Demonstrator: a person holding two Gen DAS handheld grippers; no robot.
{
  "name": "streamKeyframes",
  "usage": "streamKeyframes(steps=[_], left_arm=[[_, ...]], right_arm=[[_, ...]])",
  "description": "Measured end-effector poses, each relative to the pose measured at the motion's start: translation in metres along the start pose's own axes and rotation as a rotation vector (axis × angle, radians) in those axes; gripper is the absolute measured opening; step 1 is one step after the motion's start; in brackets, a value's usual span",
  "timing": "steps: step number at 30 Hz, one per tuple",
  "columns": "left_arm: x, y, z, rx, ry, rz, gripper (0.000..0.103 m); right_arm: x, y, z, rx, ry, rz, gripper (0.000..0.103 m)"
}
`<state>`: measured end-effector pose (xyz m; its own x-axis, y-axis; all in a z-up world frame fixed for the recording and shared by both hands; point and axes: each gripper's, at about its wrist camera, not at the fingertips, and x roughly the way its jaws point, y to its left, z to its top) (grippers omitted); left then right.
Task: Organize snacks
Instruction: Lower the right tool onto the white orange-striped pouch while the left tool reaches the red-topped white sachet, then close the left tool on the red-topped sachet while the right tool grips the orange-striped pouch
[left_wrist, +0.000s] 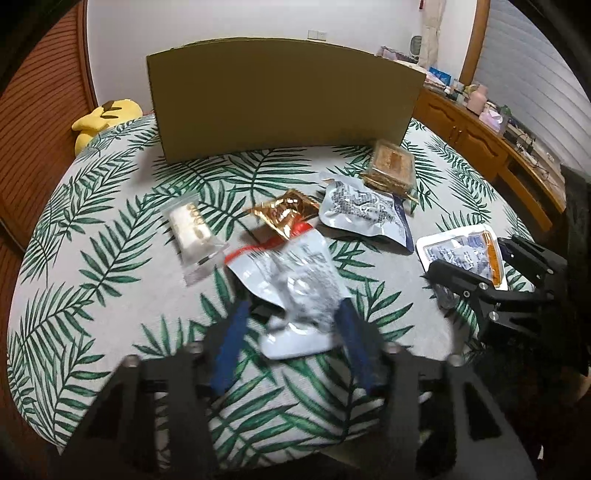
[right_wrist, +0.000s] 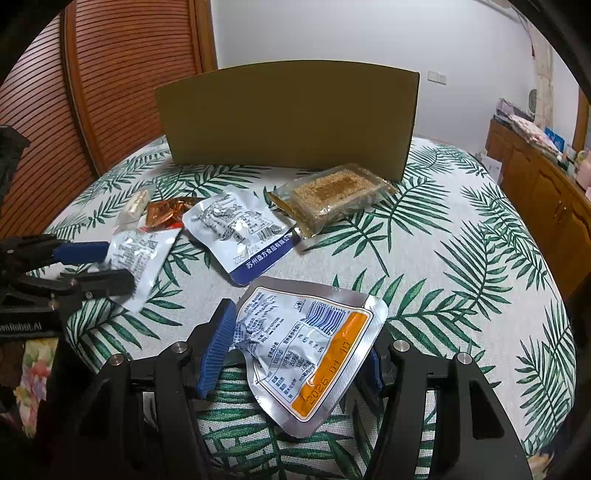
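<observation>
My left gripper (left_wrist: 291, 314) is shut on a silver pouch with a red top edge (left_wrist: 295, 280), held between its blue pads; it also shows in the right wrist view (right_wrist: 138, 258). My right gripper (right_wrist: 299, 339) is shut on a silver pouch with an orange stripe (right_wrist: 310, 350), which also shows in the left wrist view (left_wrist: 461, 251). On the bed lie a silver pouch with a blue edge (left_wrist: 364, 210), a gold wrapper (left_wrist: 284, 212), a white candy in clear wrap (left_wrist: 192, 229) and a clear pack of sesame bars (left_wrist: 391, 166).
A tall cardboard box (left_wrist: 284, 96) stands at the back of the leaf-print bedspread (left_wrist: 110, 258). A yellow plush toy (left_wrist: 99, 118) lies at the back left. A wooden slatted door (right_wrist: 92, 92) is at the left, a wooden cabinet (left_wrist: 480, 144) at the right.
</observation>
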<state>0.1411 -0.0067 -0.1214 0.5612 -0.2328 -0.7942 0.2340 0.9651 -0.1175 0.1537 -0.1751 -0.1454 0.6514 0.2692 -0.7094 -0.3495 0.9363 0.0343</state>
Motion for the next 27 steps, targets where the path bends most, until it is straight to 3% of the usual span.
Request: streamKeyframes(steps=[4, 6, 7, 13, 19, 22, 27], left_arm=[[-0.005, 0.011, -0.003, -0.015, 0.005, -0.023, 0.039], [-0.006, 0.018, -0.002, -0.048, 0.012, -0.044, 0.045], [-0.006, 0.021, 0.0, -0.068, 0.016, -0.058, 0.053], [0.002, 0.021, 0.012, -0.13, 0.037, -0.09, 0.059], [0.012, 0.009, 0.019, -0.072, 0.036, -0.018, 0.06], [0.014, 0.003, 0.016, -0.001, 0.03, 0.028, 0.05], [0.008, 0.02, 0.016, -0.045, 0.039, -0.038, 0.035]], right_arm=[[0.001, 0.001, 0.001, -0.004, 0.002, -0.002, 0.061], [0.001, 0.0, 0.001, -0.003, 0.001, -0.003, 0.061], [0.001, 0.001, 0.001, -0.003, 0.002, -0.003, 0.061], [0.001, 0.001, 0.001, -0.006, 0.003, -0.001, 0.061], [0.001, 0.0, 0.001, -0.008, 0.002, -0.003, 0.061], [0.002, 0.0, 0.002, -0.012, 0.004, -0.003, 0.061], [0.002, 0.004, 0.002, -0.028, 0.01, -0.011, 0.064]])
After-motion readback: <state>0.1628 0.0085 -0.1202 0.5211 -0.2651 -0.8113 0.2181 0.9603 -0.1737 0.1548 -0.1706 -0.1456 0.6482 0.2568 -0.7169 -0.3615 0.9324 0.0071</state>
